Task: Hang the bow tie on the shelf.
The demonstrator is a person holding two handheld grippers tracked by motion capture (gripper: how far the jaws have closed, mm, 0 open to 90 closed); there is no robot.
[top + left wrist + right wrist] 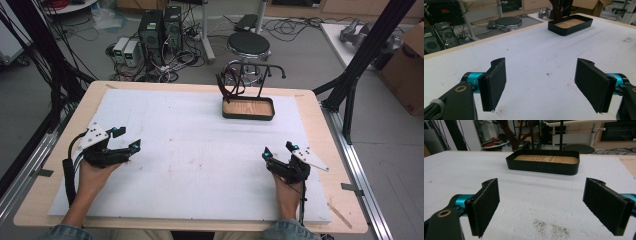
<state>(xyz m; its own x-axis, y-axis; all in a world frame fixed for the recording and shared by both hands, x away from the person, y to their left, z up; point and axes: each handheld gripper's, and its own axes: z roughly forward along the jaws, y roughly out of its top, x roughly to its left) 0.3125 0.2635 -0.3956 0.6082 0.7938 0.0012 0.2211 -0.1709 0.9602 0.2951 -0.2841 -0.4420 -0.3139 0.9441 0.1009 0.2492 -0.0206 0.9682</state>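
A black tray (248, 115) with a wooden floor stands at the far middle-right of the white mat, with a dark rack (255, 75) rising from it and a dark reddish strap-like item (226, 85) hanging on its left side. The tray (564, 30) sits far ahead in the left gripper view and straight ahead as the tray (541, 166) in the right gripper view. My left gripper (127, 139) rests open at the mat's left, jaws wide with nothing between them (541, 85). At the mat's right, my right gripper (278, 150) is open too and holds nothing (541, 206).
The white mat (190, 150) covers most of the wooden table (320, 120). Beyond the far edge stand a round black stool (248, 45), computer towers (160, 27) and tangled cables on the floor. A cardboard box (406, 70) sits at the right.
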